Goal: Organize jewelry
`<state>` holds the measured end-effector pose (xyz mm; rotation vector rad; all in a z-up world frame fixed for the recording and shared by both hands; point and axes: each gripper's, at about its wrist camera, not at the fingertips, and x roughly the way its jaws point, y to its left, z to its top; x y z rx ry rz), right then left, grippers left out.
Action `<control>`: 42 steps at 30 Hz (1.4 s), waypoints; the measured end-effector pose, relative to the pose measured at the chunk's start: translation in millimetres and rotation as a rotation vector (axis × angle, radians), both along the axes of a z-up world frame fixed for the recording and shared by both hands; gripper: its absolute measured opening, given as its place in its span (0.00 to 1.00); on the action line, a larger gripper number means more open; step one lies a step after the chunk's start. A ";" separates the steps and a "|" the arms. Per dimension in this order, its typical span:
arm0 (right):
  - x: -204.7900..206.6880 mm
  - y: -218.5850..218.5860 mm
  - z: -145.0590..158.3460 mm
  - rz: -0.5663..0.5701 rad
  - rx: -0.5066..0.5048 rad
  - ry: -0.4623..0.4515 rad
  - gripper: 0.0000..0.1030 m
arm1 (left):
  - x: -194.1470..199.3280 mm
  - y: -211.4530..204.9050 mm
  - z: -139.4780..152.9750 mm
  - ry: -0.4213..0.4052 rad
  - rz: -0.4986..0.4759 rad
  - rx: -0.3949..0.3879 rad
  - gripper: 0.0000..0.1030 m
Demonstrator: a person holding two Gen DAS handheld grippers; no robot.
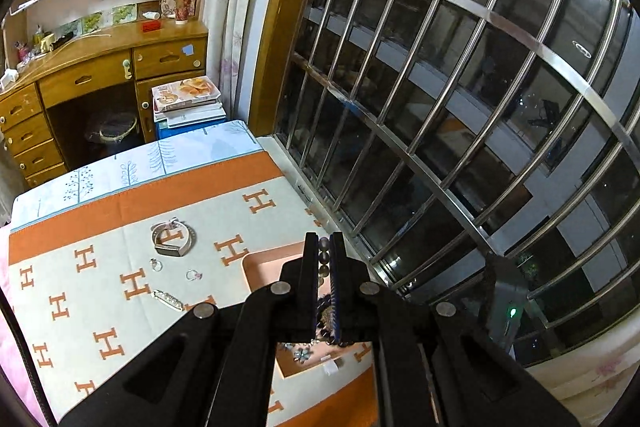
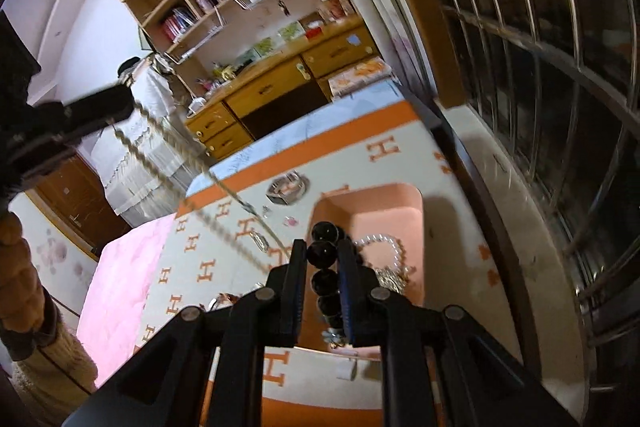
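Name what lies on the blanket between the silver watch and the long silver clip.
A ring and a second ring lie between the watch and the clip, touching neither; the left wrist view shows this.

Both cameras look forward and downward along their own fingers, from above the near end of the bed. The left wrist view faces the pink tray [image 1: 264, 269] closely, window bars to its right. The right wrist view, rolled sideways, sees the same tray [image 2: 384, 205]. Both share the wooden desk [image 1: 100, 67] beyond the tray.
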<state>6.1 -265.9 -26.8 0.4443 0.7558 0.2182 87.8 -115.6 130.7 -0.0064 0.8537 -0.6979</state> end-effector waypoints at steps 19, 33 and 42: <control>-2.5 10.9 -13.4 0.073 0.016 0.035 0.15 | 55.5 -31.2 -84.4 0.043 0.102 0.095 0.03; 2.6 19.1 -6.9 0.091 0.025 0.019 0.15 | 50.5 -22.8 -60.9 -0.070 0.119 0.034 0.03; 21.6 21.6 -18.3 0.056 -0.003 0.102 0.15 | 42.7 -29.7 -89.5 -0.030 0.056 0.169 0.25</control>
